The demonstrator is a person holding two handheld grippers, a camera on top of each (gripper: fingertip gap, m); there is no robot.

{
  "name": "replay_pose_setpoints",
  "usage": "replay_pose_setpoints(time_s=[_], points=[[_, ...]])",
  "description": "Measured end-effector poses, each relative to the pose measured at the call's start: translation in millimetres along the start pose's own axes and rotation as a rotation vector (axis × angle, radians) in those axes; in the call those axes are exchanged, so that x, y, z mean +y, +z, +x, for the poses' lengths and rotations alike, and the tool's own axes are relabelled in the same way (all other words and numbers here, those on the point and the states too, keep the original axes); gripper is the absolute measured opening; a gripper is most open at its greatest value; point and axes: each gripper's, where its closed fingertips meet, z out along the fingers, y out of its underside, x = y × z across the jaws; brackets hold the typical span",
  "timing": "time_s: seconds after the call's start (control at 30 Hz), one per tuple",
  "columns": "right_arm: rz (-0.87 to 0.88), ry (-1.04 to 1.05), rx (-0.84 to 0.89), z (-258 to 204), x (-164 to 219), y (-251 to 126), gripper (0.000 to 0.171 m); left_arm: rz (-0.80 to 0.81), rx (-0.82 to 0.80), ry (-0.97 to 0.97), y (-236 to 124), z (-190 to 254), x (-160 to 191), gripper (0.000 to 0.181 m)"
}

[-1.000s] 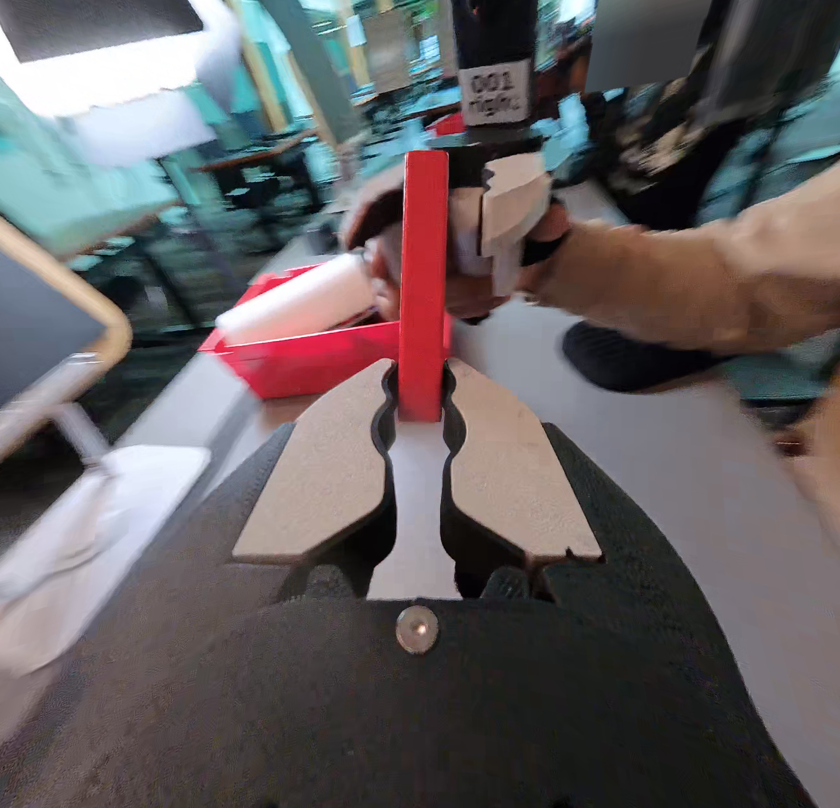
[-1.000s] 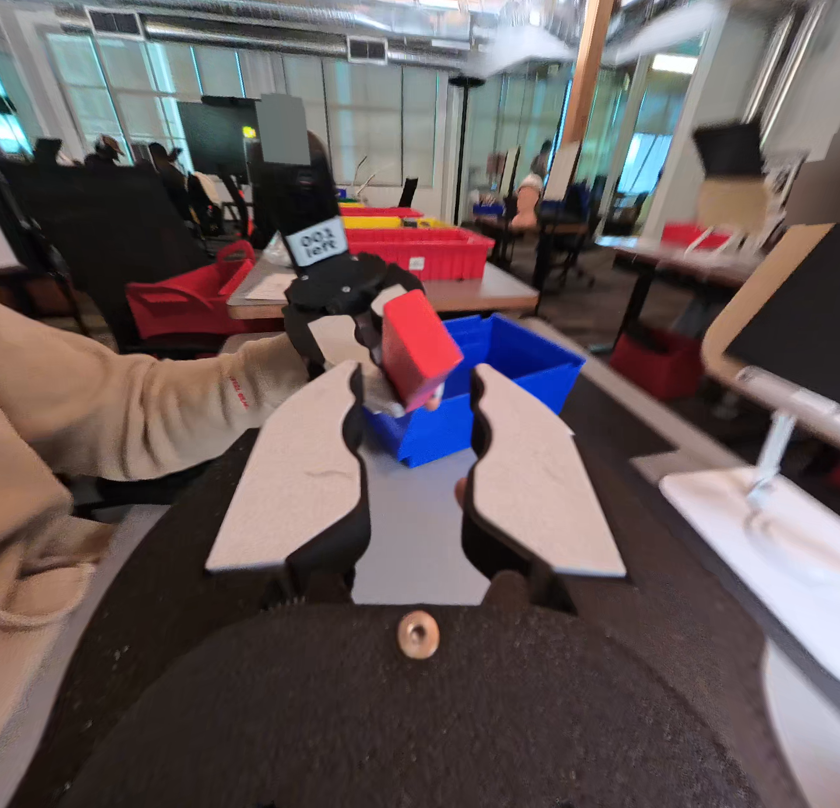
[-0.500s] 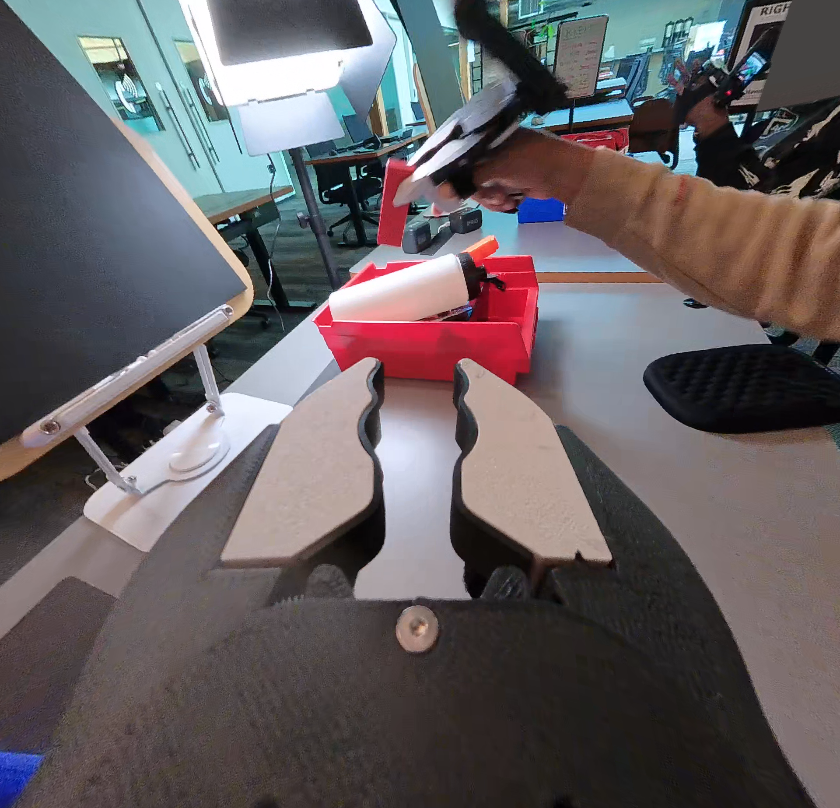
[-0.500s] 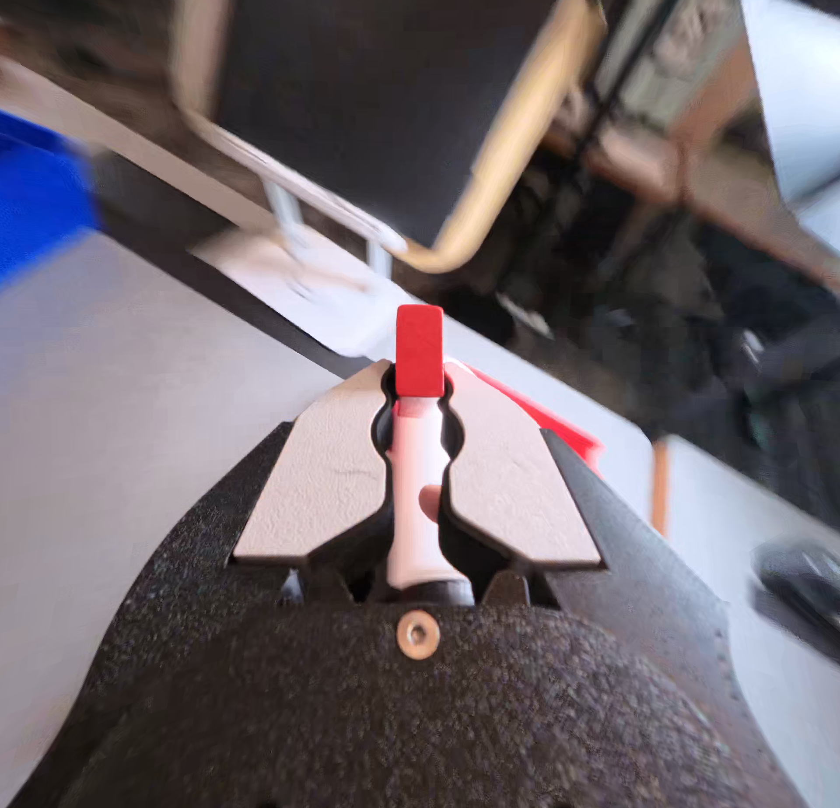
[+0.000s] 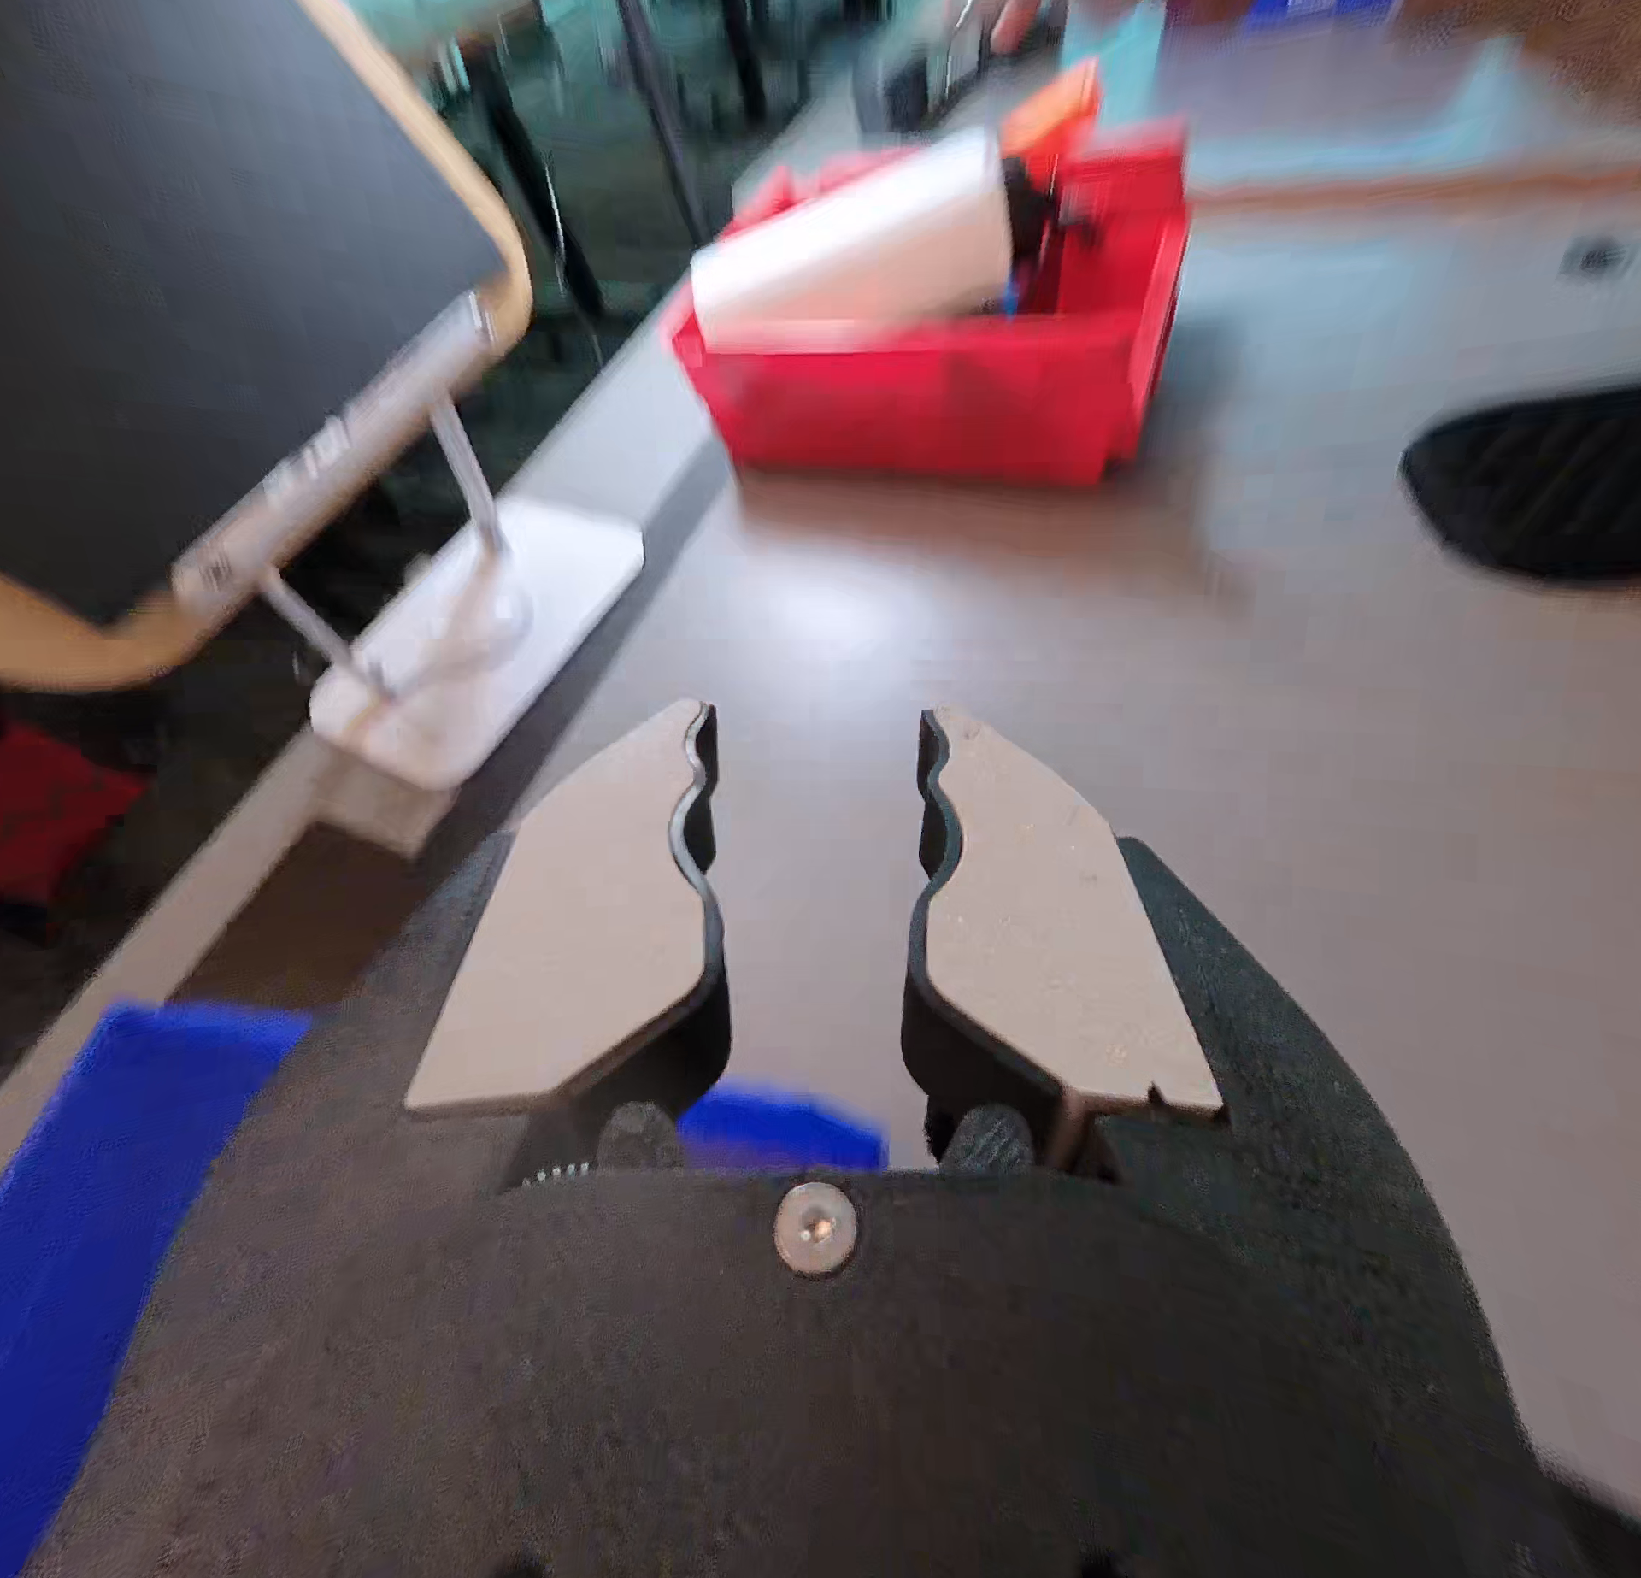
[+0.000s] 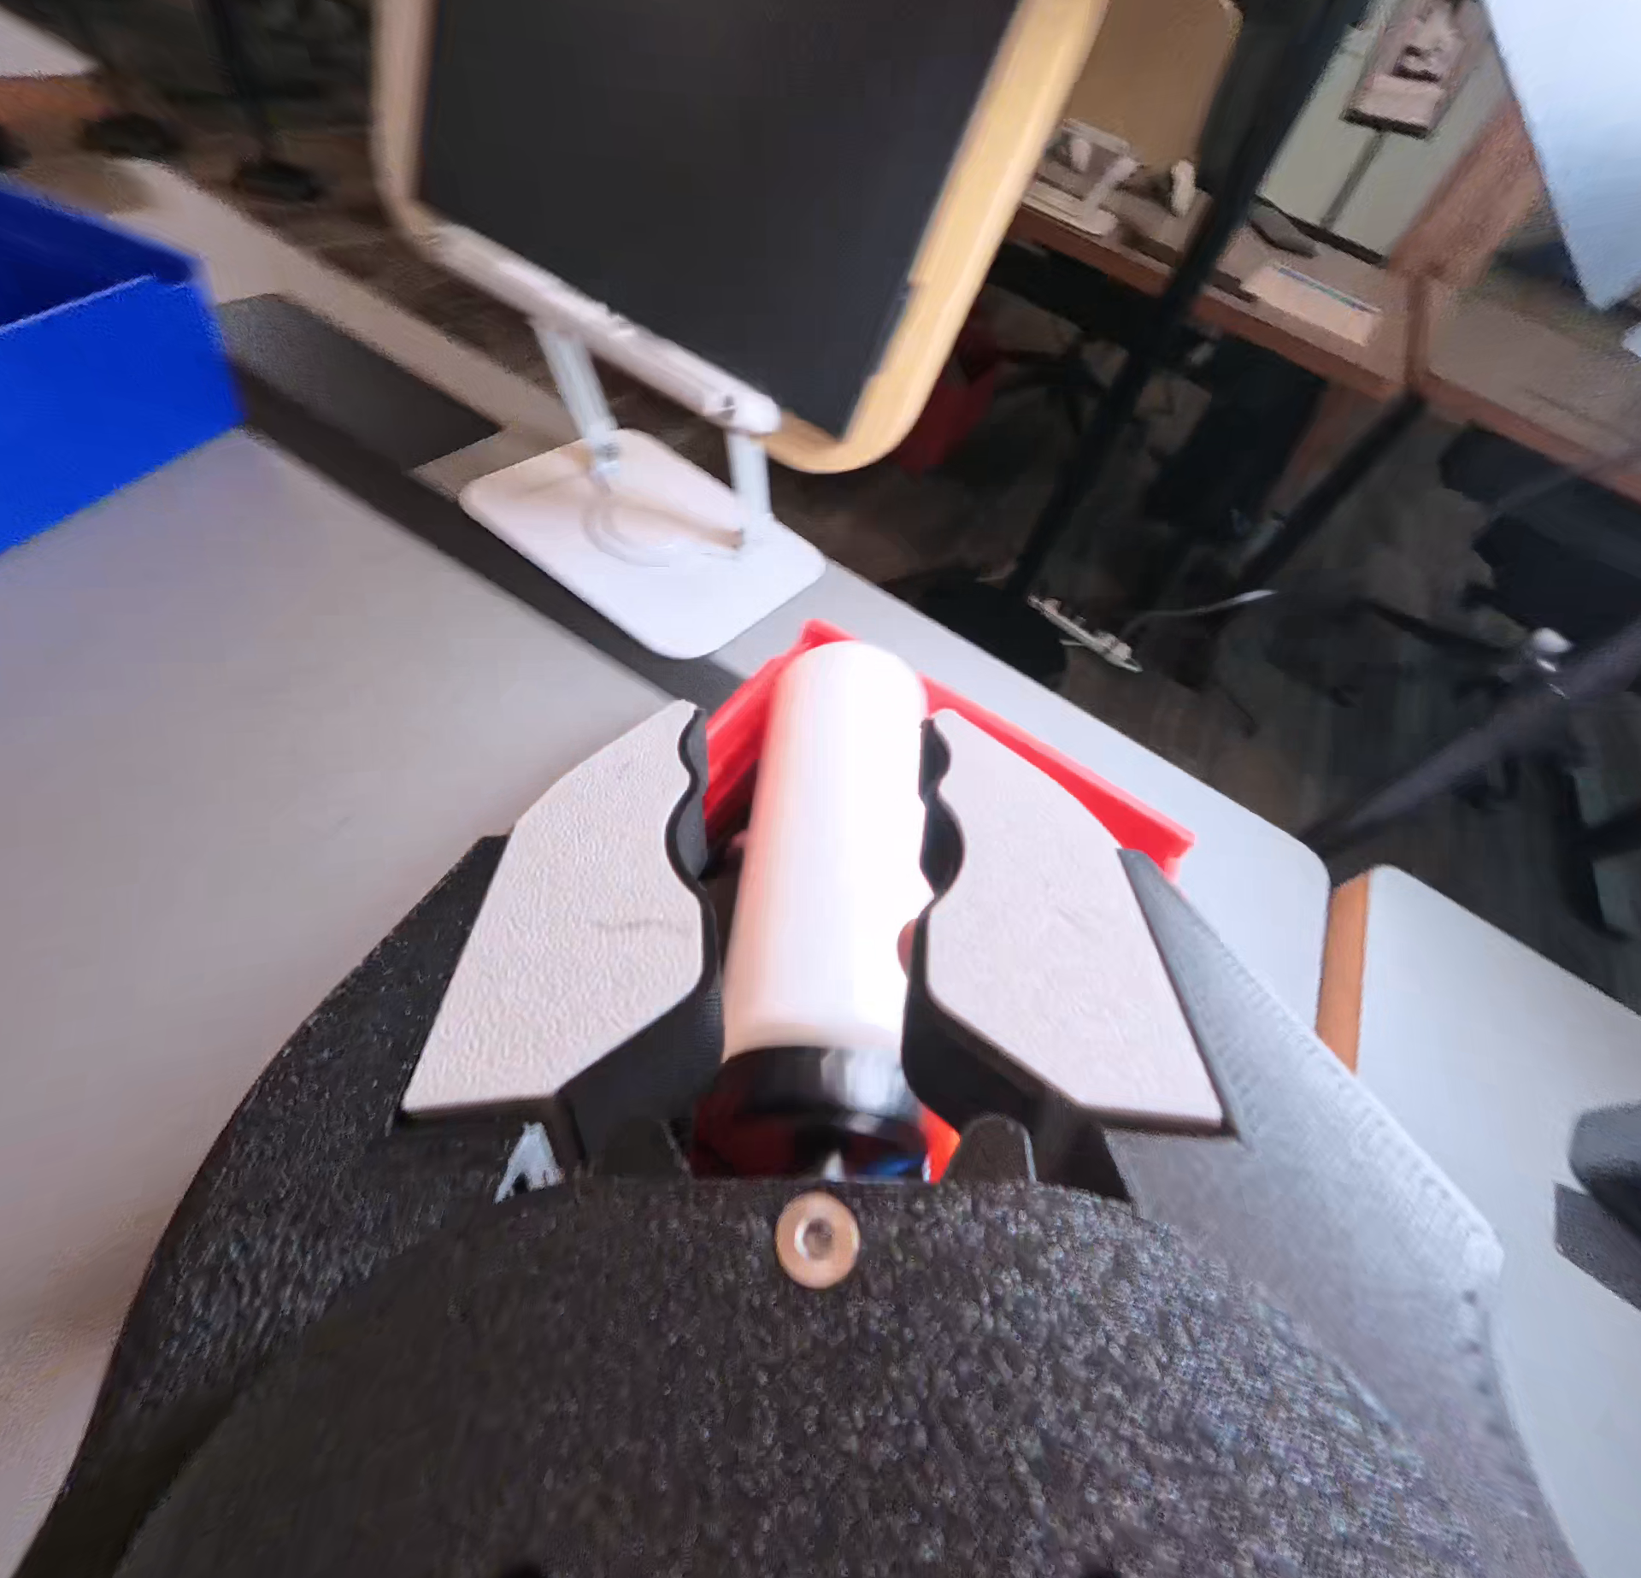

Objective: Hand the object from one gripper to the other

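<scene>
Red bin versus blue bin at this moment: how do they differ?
The red bin holds a white bottle leaning over its rim; the blue bin shows no contents, since its inside is out of view. The right hand-held gripper, open, hangs above the red bin, while the blue bin lies off to one side. Both sit on the grey table.

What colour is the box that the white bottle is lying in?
Red. The bin holding the white bottle shows best in the left wrist view.
</scene>
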Motion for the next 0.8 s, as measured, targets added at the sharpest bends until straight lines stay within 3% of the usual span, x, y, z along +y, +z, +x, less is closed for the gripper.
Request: replay_pose_setpoints(time_s=[0.07,0.17,0.3,0.37,0.4,0.5,0.8], points=[[-0.080,-0.146,-0.114,-46,22,-29,0.043,-0.224,0.009,0.014,-15,-1,46,0.050],[-0.364,-0.465,-0.274,-101,99,-68,0.044,-0.541,0.020,0.040,-53,4,130,0.059],[-0.713,-0.725,-0.211,-95,186,-79,0.066,-0.849,0.010,0.069,-81,7,221,0.069],[-0.775,-0.763,-0.212,-91,205,-65,0.068,-0.941,-0.025,0.162,-76,-1,247,0.054],[-0.801,-0.774,-0.222,-91,212,-56,0.065,-0.946,-0.028,0.206,-68,-3,252,0.029],[-0.810,-0.861,-0.210,-93,221,-25,0.029,-0.861,-0.055,0.213,-33,-6,238,0.028],[-0.662,-0.907,-0.241,-212,176,10,0.032,-0.744,0.057,0.404,80,23,179,0.030]])
